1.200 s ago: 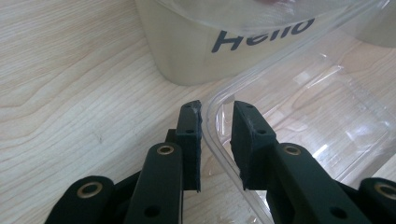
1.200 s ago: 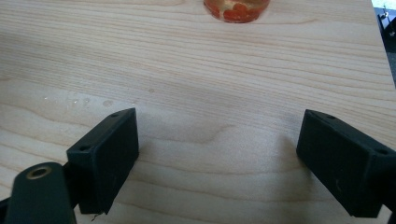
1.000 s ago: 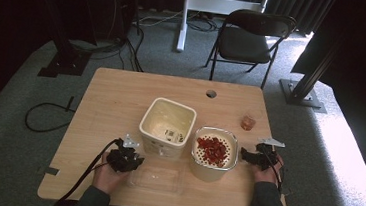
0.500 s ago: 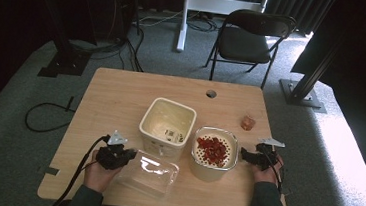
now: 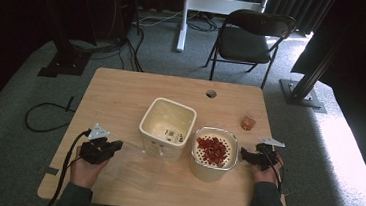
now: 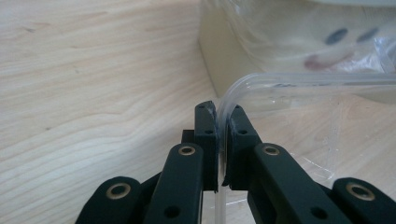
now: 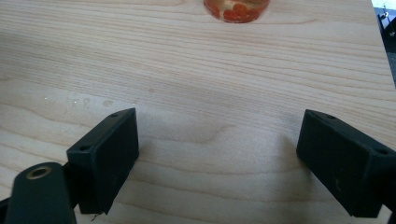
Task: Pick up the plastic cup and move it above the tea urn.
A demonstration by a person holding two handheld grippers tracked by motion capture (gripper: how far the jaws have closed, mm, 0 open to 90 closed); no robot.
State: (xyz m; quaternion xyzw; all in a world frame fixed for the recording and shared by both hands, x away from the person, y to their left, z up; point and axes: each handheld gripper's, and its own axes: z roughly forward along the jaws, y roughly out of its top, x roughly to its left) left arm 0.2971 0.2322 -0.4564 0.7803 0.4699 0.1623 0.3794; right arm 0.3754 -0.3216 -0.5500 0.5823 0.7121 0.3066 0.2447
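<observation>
Two black jaws of the left gripper [image 6: 222,140] are clamped on the rim of a clear plastic lid [image 5: 138,162], having just closed onto it, and the thin wall is seen pinched between the pads in the left gripper view. The lid is held near the table's [image 5: 121,92] front edge, just left of the cream square container [image 5: 167,126], one side apparently raised. For the step to be done well, the lid should be kept level and carried slowly, since a bite this narrow on flexible plastic could slip or twist. The left hand [image 5: 84,172] is kept low, its gripper pointed right toward the container. The right gripper [image 7: 217,156] is rested with jaws wide apart and nothing between them, beside the bowl of red pieces [image 5: 215,153].
</observation>
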